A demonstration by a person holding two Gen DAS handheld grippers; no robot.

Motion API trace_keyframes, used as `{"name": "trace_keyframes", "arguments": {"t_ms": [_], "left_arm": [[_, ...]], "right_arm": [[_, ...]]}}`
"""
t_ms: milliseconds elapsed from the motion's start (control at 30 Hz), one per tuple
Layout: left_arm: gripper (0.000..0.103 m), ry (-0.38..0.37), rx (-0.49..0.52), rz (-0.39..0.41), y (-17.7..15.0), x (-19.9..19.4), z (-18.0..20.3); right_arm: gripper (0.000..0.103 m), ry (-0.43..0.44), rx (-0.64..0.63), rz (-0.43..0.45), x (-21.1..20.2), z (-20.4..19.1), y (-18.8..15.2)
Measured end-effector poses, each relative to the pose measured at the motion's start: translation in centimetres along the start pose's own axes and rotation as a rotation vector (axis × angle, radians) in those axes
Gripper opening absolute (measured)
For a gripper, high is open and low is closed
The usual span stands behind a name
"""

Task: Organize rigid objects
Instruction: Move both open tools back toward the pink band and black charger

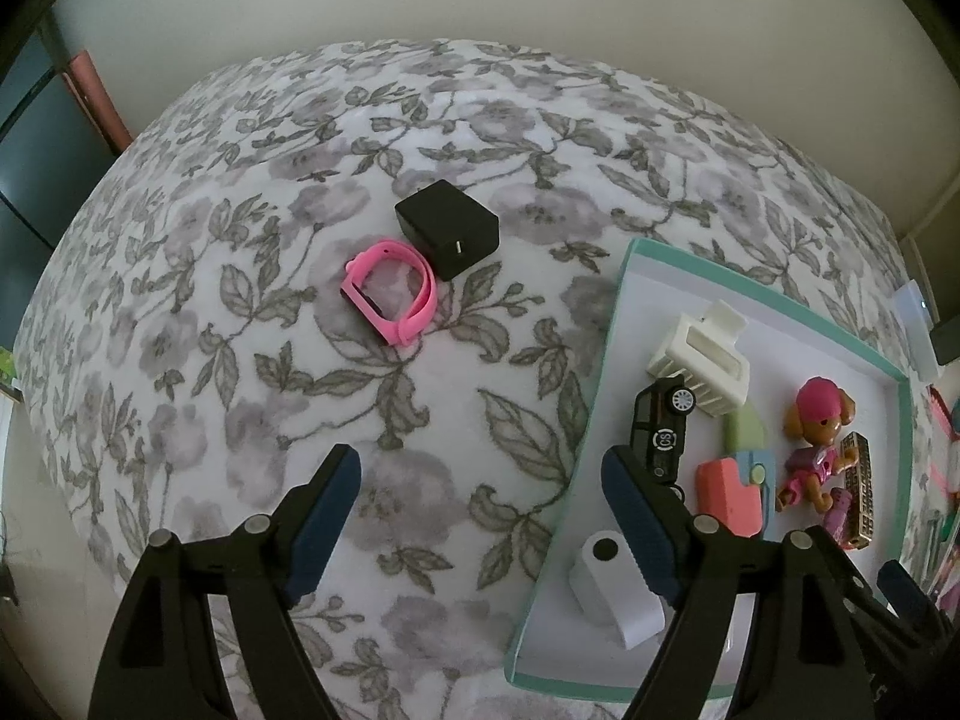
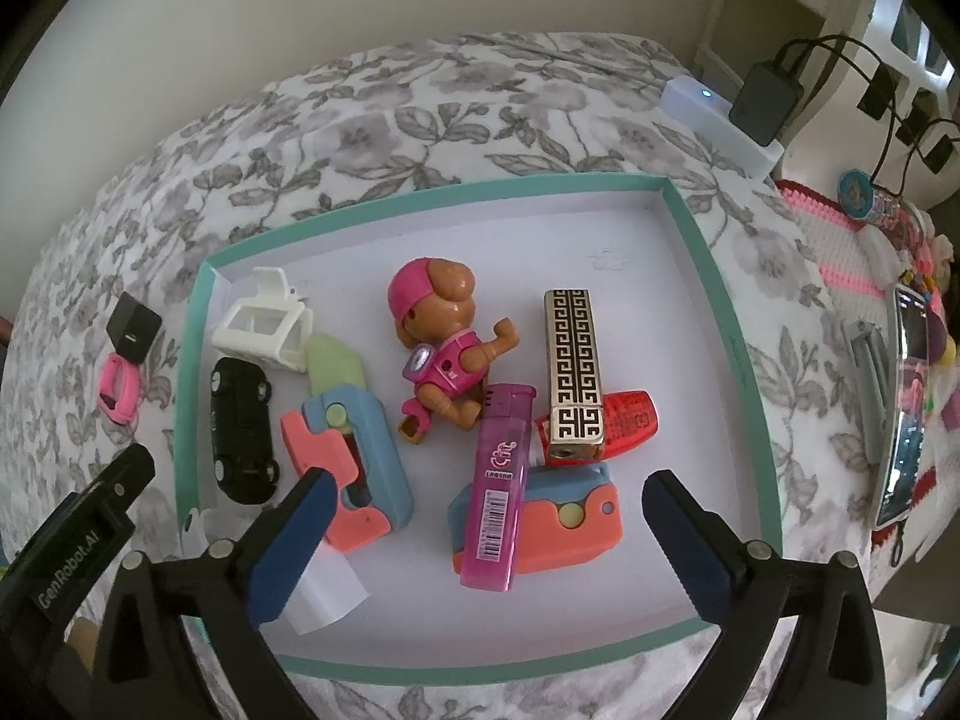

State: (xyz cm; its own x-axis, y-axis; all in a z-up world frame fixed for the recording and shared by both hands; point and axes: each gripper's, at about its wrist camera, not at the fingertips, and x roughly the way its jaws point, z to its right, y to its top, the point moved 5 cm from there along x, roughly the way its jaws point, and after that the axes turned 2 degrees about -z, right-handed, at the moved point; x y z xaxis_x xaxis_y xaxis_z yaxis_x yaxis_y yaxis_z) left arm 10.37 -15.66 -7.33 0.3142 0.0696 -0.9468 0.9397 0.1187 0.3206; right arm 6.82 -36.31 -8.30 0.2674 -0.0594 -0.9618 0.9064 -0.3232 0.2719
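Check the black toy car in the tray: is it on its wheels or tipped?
Tipped. The black toy car lies on its side in the teal-rimmed tray, with a wheel face and its underside showing in the left wrist view.

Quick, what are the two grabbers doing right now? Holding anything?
Left hand-held gripper: open, holding nothing, over the flowery cloth.
Right hand-held gripper: open, holding nothing, above the purple lighter.

Red lighter half under the patterned gold lighter; phone screen unreadable.
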Motion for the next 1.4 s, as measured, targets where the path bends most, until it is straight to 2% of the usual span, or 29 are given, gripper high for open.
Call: {"name": "trace_keyframes", "arguments": {"t_ms": [200, 400, 667, 767, 1000, 1167, 1300, 1400], "left_arm": [[0.083, -0.013, -0.019, -0.008, 0.1, 0.1, -0.3], [0.083, -0.02, -0.047, -0.01, 0.3, 0.2, -1.2], [0.083, -0.029, -0.122, 0.0, 1.4, 0.3, -4.5], [0.083, -0.018, -0.123, 0.006, 1.9, 0.6, -5.6], [0.083, -0.046, -0.181, -0.002, 3.4, 1.5, -9.6], [0.083, -0.058, -0.188, 0.008, 4.5, 2.1, -11.8], [0.083, -0.064, -0.2, 0.002, 5.3, 2.8, -12.7], [0.083, -0.1, -0.184, -0.006, 5.8, 3.6, -12.3]], "right_arm": [[0.103, 0.006, -0.015, 0.015, -0.3, -0.3, 0.1], [0.103, 0.069, -0.019, 0.038, -1.1, -1.3, 0.5], [0.103, 0.1, -0.068, 0.056, -1.7, -3.5, 0.5], [0.103, 0.104, -0.107, 0.059, -1.9, -4.9, 0.5], [0.103, 0.15, -0.188, 0.085, -2.7, -8.8, 0.6], [0.103, 0.205, -0.196, 0.105, -3.0, -11.0, 1.5], [0.103, 0.226, -0.226, 0.126, -3.2, -12.9, 2.6], [0.103, 0.226, -0.252, 0.137, -2.9, -14.1, 3.6]]}}
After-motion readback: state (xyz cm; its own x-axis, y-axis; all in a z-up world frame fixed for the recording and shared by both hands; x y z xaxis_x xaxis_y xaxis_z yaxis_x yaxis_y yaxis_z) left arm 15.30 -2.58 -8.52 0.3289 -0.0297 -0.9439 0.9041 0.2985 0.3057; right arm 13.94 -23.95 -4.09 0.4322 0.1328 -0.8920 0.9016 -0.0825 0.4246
